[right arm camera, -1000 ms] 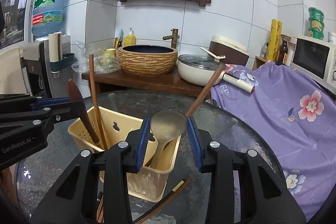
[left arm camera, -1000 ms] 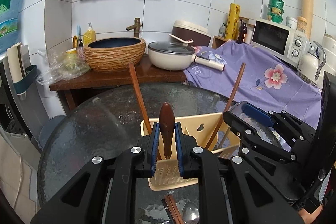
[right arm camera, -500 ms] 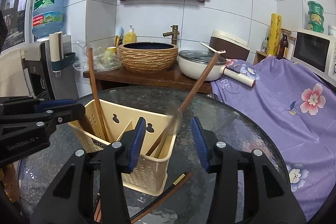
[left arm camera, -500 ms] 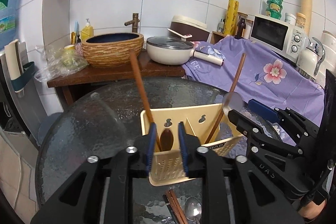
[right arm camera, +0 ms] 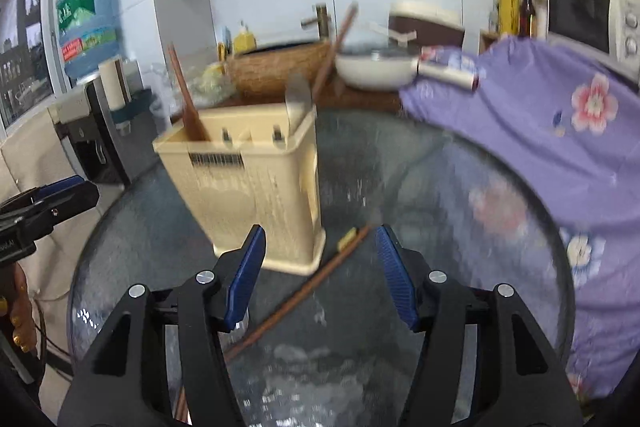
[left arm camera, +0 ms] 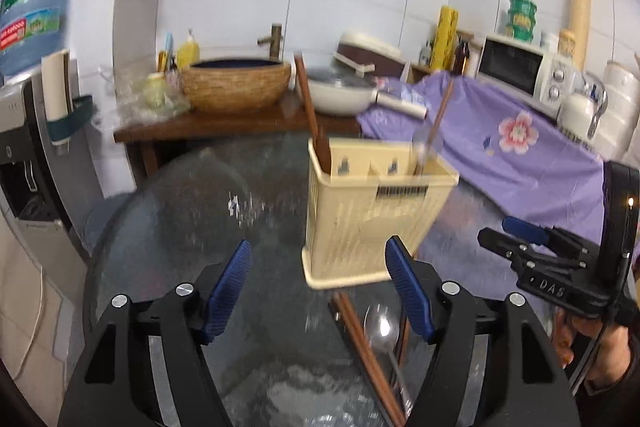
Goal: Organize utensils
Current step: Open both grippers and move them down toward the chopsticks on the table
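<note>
A cream slotted utensil holder [left arm camera: 360, 223] [right arm camera: 256, 195] stands on the round glass table [left arm camera: 180, 219]. A wooden spatula [left arm camera: 314, 119] [right arm camera: 188, 107] leans in its left compartment. A metal ladle [right arm camera: 299, 99] with a wooden handle [left arm camera: 438, 119] leans in its right one. Brown chopsticks [left arm camera: 360, 331] [right arm camera: 304, 291] and a metal spoon [left arm camera: 380, 323] lie on the glass in front of the holder. My left gripper [left arm camera: 318, 247] hangs before the holder, its jaws opening, gripping nothing. My right gripper [right arm camera: 320, 233] [left arm camera: 532, 247] is also opening and empty, above the chopsticks.
A purple flowered cloth [right arm camera: 540, 131] drapes over the table's right side. Behind stand a wooden counter [left arm camera: 224, 125] with a woven basin [left arm camera: 236, 87], a white pan [left arm camera: 340, 97] and a microwave [left arm camera: 520, 71]. A water dispenser [right arm camera: 88, 27] is at the left.
Both grippers let go of their utensils, which now stand in the holder. Both jaws have opened wide and drawn back and down, so the holder looks farther off.
</note>
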